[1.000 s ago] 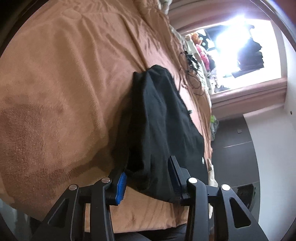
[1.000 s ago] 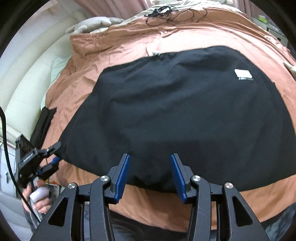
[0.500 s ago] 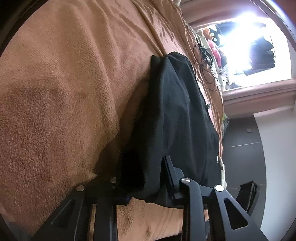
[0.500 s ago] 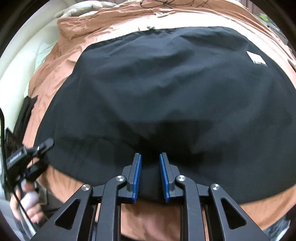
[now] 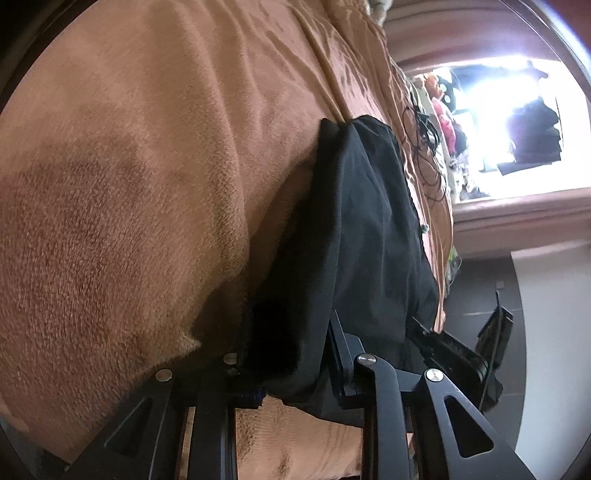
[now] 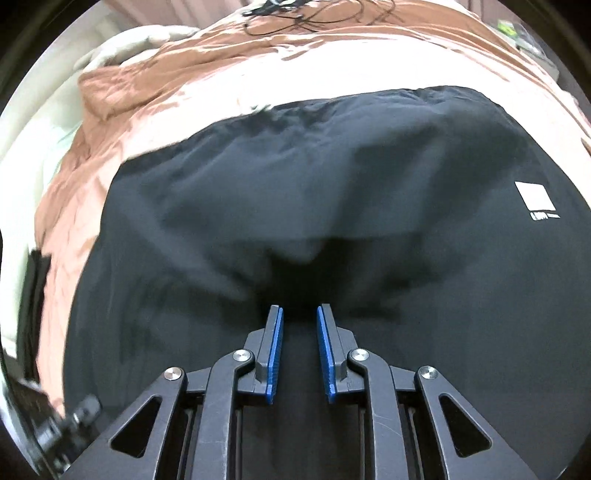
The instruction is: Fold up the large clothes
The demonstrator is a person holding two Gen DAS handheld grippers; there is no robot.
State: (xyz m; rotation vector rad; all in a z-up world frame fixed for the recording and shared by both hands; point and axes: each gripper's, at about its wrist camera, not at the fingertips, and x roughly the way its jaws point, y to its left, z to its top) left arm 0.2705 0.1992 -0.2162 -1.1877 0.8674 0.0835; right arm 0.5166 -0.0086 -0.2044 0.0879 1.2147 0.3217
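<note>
A large black garment with a small white square logo lies spread on a brown blanket on a bed. My right gripper is shut on the garment's near edge at its middle, and the cloth bunches up between the blue pads. In the left wrist view the black garment hangs in folds. My left gripper is shut on its corner, with the cloth covering the left finger.
Black cables lie on the blanket at the far end of the bed. A pale headboard or pillow is at the left. The left wrist view shows a bright window, toys and dark floor.
Both grippers closed on the garment's near edge. The right gripper moved in over the cloth and the fabric now lifts and bunches at its pads. The left gripper pulled its corner up.
</note>
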